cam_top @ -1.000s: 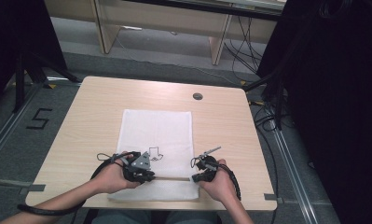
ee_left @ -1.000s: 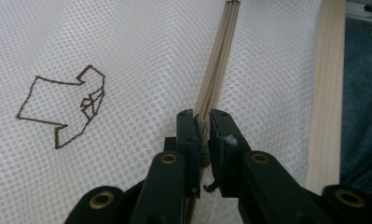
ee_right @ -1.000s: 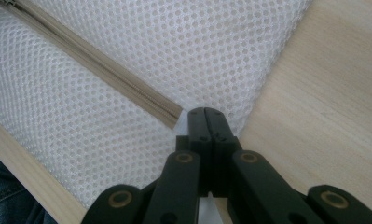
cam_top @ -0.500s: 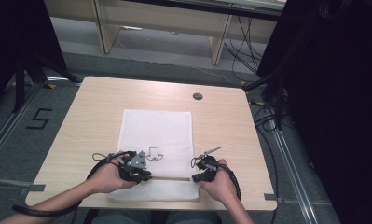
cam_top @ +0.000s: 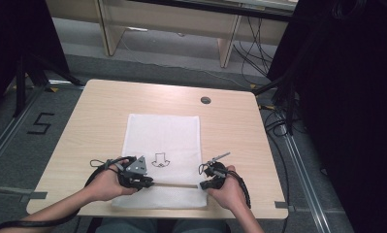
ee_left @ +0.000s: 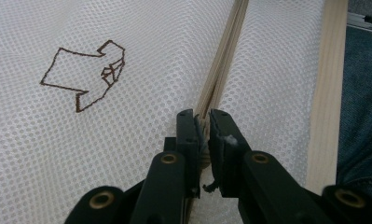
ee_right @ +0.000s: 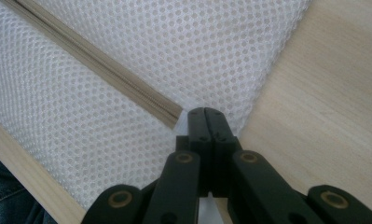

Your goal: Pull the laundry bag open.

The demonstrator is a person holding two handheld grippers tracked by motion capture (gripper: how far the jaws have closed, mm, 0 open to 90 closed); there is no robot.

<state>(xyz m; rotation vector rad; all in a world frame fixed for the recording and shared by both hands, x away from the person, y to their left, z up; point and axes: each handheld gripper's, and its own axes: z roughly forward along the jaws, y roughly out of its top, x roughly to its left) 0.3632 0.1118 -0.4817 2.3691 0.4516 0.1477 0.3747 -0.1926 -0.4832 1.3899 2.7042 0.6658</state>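
A light wooden table (cam_top: 108,111) stands mid-frame, a round grommet (cam_top: 205,100) near its upper right. Upper left, desk legs (cam_top: 106,29); cables (cam_top: 259,43) at upper right; a "5" (cam_top: 40,124) on the floor, left.

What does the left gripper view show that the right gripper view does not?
Left gripper view alone: a brown outline drawing on the mesh bag, and the left gripper closed on something small at the zipper, probably the pull.

Right gripper view alone: the zipper's end, the bag's side edge, a broad stretch of table, and the right gripper shut on the bag's edge.

Both: white mesh, the beige zipper, pale wood.
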